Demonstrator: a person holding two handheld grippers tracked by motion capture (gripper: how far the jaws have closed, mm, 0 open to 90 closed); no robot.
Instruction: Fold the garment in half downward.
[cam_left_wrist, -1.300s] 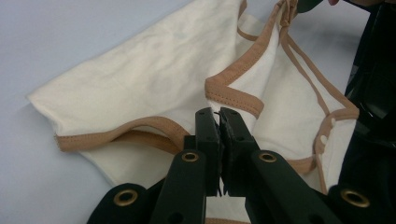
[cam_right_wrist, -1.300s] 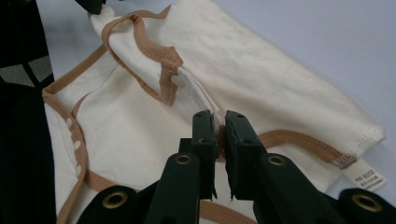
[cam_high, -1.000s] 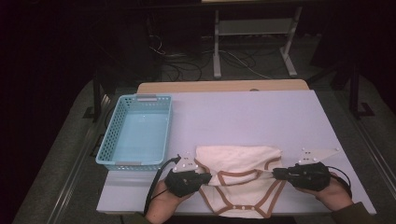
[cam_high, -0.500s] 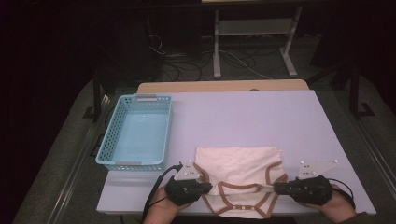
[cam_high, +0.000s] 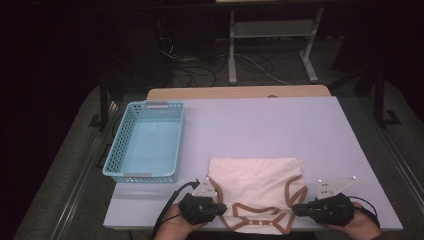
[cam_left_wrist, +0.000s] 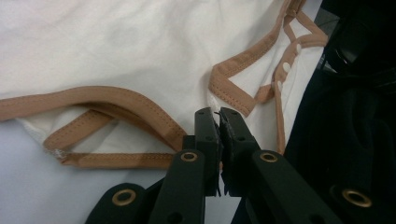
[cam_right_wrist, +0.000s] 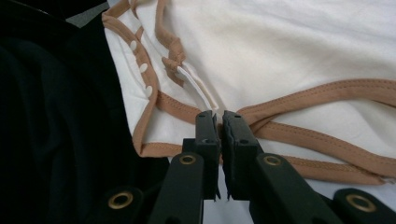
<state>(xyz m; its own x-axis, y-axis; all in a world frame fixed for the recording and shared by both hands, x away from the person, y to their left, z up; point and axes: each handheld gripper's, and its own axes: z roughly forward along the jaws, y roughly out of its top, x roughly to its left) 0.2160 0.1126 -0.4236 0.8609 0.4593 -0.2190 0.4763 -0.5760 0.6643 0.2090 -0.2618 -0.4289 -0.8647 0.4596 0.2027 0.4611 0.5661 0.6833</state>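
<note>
Cream cloth of the baby bodysuit (cam_high: 257, 192) lies flat at the tabletop's (cam_high: 280, 125) near edge, stretched lengthwise between the claws, the left claw (cam_left_wrist: 217, 122) and right claw (cam_right_wrist: 218, 123) each pinched shut on brown trim at opposite sides.

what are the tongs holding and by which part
Both tongs, left and right, are shut on the bodysuit, each pinching its brown trim near a leg opening.
</note>
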